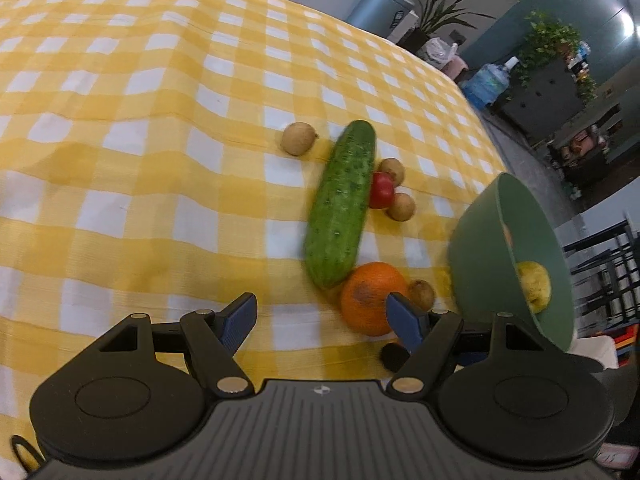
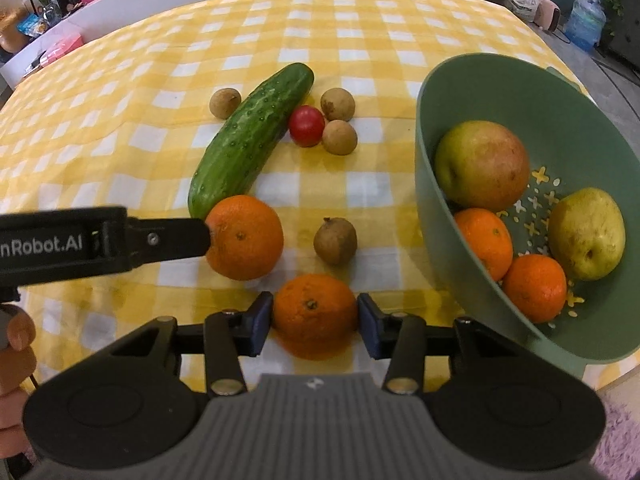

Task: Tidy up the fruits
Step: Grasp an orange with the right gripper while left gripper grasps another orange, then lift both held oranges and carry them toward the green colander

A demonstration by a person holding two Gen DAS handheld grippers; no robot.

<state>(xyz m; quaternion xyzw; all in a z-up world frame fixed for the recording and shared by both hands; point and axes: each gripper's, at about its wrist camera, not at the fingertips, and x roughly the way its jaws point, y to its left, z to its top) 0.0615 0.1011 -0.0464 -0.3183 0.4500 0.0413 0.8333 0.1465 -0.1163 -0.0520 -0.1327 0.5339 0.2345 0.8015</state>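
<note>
My right gripper [image 2: 316, 322] is shut on an orange [image 2: 316, 316], its blue pads pressing both sides just above the checked cloth. A second orange [image 2: 244, 238] lies beyond it, and my left gripper [image 2: 206, 236] comes in from the left with a fingertip against that fruit. In the left wrist view my left gripper [image 1: 322, 318] stands open; this orange [image 1: 370, 298] sits by its right finger, not between the pads. The green bowl [image 2: 440, 92] on the right holds an apple [image 2: 482, 164], a pear [image 2: 586, 234] and two oranges [image 2: 534, 288].
A cucumber [image 2: 250, 136] lies diagonally on the yellow checked cloth [image 2: 360, 24], with a red tomato [image 2: 306, 126] and several small brown fruits [image 2: 339, 137] beside it. Another brown fruit [image 2: 335, 240] sits between the oranges and the bowl. A hand [image 2: 16, 356] is at the lower left.
</note>
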